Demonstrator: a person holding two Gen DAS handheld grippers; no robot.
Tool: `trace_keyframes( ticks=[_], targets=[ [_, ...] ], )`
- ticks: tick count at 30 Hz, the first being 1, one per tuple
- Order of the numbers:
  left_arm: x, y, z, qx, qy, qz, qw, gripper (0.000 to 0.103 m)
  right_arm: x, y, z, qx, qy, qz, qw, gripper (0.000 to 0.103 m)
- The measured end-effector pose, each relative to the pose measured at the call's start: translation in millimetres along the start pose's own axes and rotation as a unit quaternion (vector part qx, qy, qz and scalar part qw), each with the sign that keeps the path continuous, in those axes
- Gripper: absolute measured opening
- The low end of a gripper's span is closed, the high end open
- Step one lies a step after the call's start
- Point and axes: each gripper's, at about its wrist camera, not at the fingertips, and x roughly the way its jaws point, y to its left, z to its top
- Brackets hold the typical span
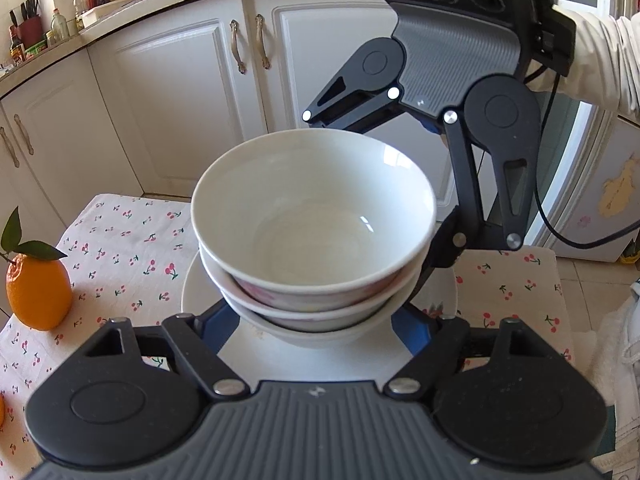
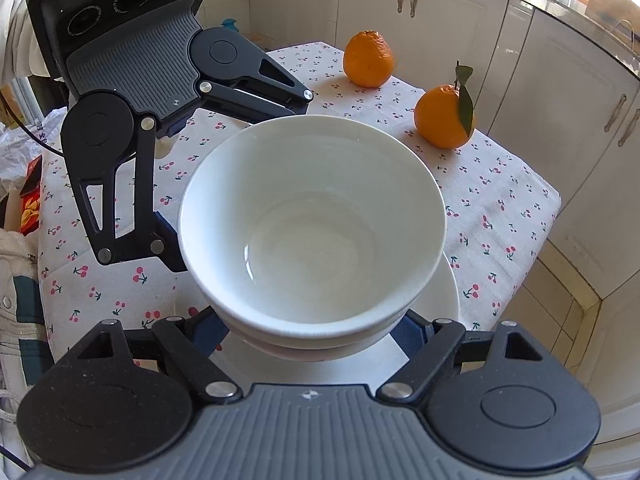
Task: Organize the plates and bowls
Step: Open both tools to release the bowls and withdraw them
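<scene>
A stack of three white bowls (image 1: 312, 216) stands on a white plate (image 1: 200, 292) on the cherry-print tablecloth. My left gripper (image 1: 316, 328) is open, its fingers spread on either side of the lowest bowl on the near side. My right gripper (image 1: 400, 200) reaches in from the far right, its fingers either side of the stack and partly hidden behind it. In the right wrist view the bowl stack (image 2: 312, 224) sits on the plate (image 2: 448, 300) between my right gripper's (image 2: 312, 332) spread fingers, and the left gripper (image 2: 208, 184) stands opposite. Whether the pads touch the bowls is hidden.
An orange with leaves (image 1: 38, 288) stands at the table's left; it also shows in the right wrist view (image 2: 444, 116) with a second orange (image 2: 368, 58). White cabinets (image 1: 168, 92) are behind the table (image 1: 120, 240). A fridge (image 1: 600, 184) stands to the right.
</scene>
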Motion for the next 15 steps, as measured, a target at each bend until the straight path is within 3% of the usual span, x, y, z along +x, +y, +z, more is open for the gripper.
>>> trace_keyframes(
  ticks=[15],
  targets=[
    [4.9, 3.4, -3.3, -0.020, -0.002, -0.004, 0.9998, 0.082, 5.8, -7.0, -2.3, 0.012, 0.006, 0.007, 1.000, 0.088]
  ],
)
